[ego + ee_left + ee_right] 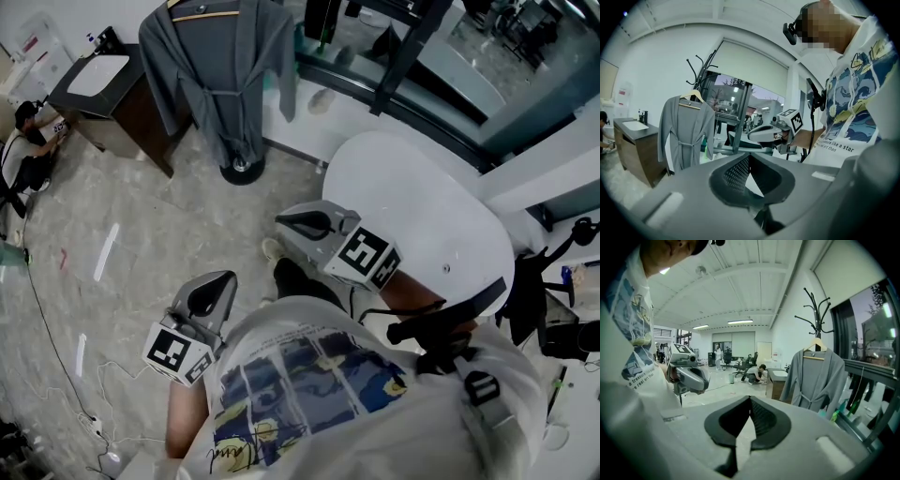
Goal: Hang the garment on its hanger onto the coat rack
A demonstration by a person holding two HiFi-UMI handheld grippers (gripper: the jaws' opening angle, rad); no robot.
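Rack [241,171] at 12 o'clock in head view, carrying robe [225,75] on hanger [202,14]. Hanging judged complete; no step left to see. Left tool [208,298] at 7 o'clock, right tool [305,223] near centre: both pressed together, empty, well apart from robe.

Head view looks steeply down; both gripper views share the robe [686,133].
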